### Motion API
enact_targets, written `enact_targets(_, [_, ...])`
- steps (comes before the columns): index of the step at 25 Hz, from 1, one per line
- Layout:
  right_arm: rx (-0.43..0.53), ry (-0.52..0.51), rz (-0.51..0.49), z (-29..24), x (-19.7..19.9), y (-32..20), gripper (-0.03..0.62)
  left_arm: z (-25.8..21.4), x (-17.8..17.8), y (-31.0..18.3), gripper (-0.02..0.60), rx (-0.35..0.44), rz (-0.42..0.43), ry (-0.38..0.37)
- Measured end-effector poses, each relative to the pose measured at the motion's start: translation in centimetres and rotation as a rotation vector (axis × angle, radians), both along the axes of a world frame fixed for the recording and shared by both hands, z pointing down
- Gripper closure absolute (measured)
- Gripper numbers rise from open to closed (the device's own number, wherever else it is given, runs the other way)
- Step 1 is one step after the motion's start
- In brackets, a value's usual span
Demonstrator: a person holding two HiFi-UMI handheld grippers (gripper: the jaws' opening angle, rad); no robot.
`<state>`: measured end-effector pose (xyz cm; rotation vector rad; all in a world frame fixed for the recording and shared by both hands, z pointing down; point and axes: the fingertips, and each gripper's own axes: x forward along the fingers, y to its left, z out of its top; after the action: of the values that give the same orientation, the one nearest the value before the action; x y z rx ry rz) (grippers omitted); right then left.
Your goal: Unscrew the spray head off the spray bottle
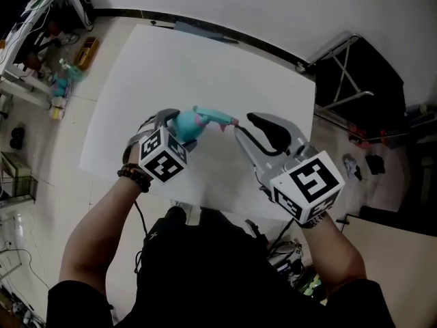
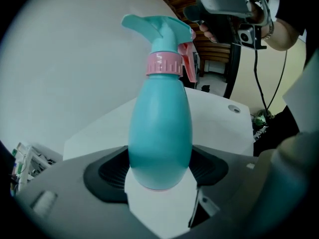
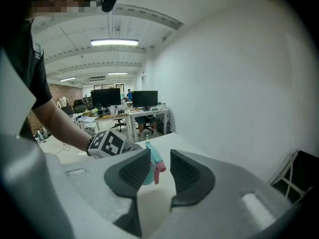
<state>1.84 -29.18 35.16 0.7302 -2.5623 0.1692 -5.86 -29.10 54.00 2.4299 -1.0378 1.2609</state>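
Note:
A teal spray bottle [image 2: 160,123] with a pink collar [image 2: 163,63] and a teal spray head [image 2: 159,29] is held off the white table [image 1: 205,67]. My left gripper [image 1: 179,130] is shut on the bottle's round body, and its pads [image 2: 107,169] press both sides. In the head view the spray head [image 1: 215,118] points right, toward my right gripper [image 1: 244,130]. That gripper [image 3: 159,173] stands open with nothing between its pads. The spray head [image 3: 153,166] shows through the gap, a short way beyond the tips.
A black folding stand [image 1: 348,80] is at the table's right, and cluttered shelves [image 1: 41,46] stand on the floor at the left. Office desks with monitors [image 3: 124,103] lie far behind. The table's near edge [image 1: 205,207] runs close to my body.

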Motion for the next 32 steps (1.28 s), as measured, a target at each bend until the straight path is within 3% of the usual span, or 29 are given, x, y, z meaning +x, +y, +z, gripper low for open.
enact_targets(10, [0.012, 0.211, -0.257, 0.7, -4.3, 3.7, 0.426, -2.0, -1.6, 3.4, 0.189, 0.021, 0.167, -0.117])
enact_targets(15, [-0.091, 0.315, -0.361, 3.2, -5.1, 5.9, 0.393, -2.4, -1.5, 4.6, 0.187, 0.028, 0.232, -0.18])
enact_targets(28, [-0.197, 0.368, -0.39, 6.2, -5.4, 7.9, 0.393, -3.0, -1.1, 5.6, 0.187, 0.08, 0.317, -0.343])
enact_targets(32, [-0.215, 0.372, -0.371, 6.6, -5.2, 7.6, 0.433, -3.4, -1.0, 5.3, 0.187, 0.098, 0.329, -0.389])
